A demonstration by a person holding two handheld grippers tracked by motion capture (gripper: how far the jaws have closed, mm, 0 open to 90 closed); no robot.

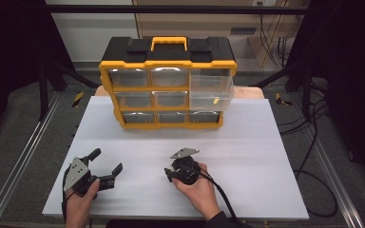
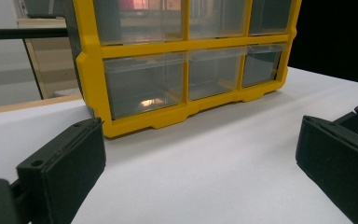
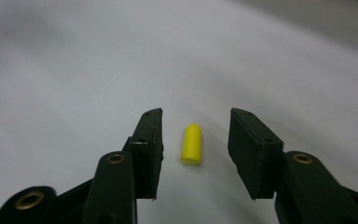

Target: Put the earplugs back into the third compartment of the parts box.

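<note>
Right claw (image 3: 195, 140) astride yellow capsule (image 3: 191, 143) (perhaps earplug), untouched

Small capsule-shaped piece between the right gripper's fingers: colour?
Bright yellow small capsule-shaped piece, clearest in the right gripper view.

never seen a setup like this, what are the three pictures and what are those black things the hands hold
A person holds hand-operated tongs, one pair in each hand. The high view looks down on a white table: the left tongs and right tongs are near its front edge, with a yellow-and-black drawer organizer at the back, its upper right clear drawer pulled out. The other two pictures come from cameras riding on the tongs. The left gripper view faces the organizer, jaws wide apart. The right gripper view shows a small yellow earplug-like piece lying between the jaws, untouched. Nothing is held.
</note>
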